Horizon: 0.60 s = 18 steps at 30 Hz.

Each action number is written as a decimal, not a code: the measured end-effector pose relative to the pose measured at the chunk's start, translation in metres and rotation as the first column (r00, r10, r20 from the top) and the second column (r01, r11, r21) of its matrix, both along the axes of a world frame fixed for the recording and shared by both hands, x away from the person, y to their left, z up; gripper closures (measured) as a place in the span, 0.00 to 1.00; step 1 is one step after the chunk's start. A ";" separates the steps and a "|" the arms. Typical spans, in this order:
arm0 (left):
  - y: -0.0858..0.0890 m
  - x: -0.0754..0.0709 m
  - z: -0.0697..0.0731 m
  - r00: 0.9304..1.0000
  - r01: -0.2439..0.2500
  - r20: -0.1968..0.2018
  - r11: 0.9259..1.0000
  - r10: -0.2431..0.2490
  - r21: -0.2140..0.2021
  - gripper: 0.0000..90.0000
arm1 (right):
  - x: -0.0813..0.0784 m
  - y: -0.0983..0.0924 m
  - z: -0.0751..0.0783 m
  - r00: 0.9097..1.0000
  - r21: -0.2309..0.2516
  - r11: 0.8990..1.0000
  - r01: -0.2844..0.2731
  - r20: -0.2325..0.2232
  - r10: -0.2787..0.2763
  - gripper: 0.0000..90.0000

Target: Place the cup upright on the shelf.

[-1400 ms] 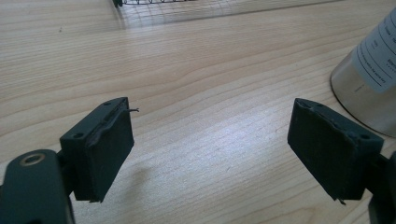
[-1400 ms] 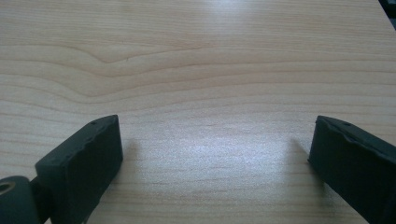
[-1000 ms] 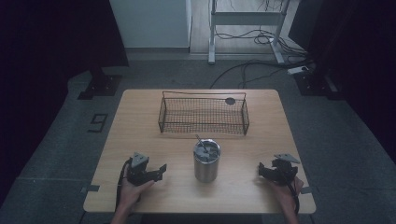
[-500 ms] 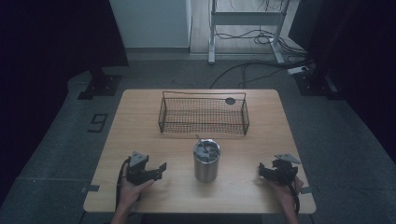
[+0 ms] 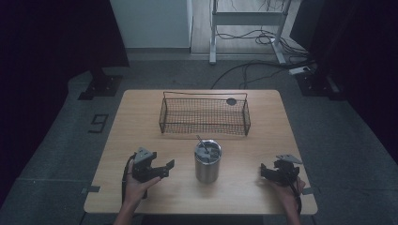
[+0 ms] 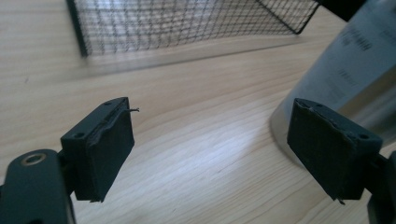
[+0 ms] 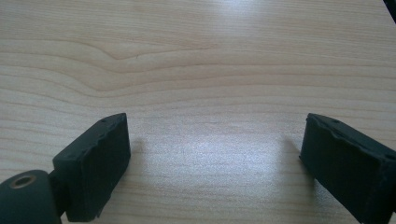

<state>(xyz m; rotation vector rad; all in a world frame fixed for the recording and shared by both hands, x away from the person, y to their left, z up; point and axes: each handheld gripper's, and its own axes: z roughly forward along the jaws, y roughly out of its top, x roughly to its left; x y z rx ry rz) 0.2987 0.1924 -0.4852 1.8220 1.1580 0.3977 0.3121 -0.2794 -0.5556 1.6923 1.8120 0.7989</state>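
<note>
Two grippers rest at the near edge of the wooden table, each held in a hand coming up from the bottom of the high view. The left gripper sits at the near left with its jaws spread wide and nothing between them; its own view shows bare wood in the gap, with the metal cup's side just past the right-hand jaw. The right gripper sits at the near right, well apart from the cup, its jaws also spread wide over bare wood, as its own view confirms. A grey three-cornered plate tops each gripper, and a dark cable trails back toward each wrist.

Between the two grippers, a little farther in, the metal cup stands upright, with a thin utensil handle poking up out of its top. Behind the cup, a black wire basket lies across the middle of the table. A small dark round object sits by the basket's far right corner; whether it is inside the basket or on the table behind it cannot be told
</note>
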 end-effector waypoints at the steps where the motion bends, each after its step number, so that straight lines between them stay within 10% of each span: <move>1: -0.002 0.000 0.002 1.000 0.004 0.005 1.000 -0.004 -0.004 0.16 | 0.000 0.000 0.000 1.000 0.000 1.000 0.001 0.000 -0.001 0.09; 18: -0.025 -0.002 0.018 0.997 0.069 0.030 0.998 -0.068 -0.006 0.16 | -0.001 -0.001 0.000 1.000 0.000 1.000 0.008 0.006 -0.008 0.11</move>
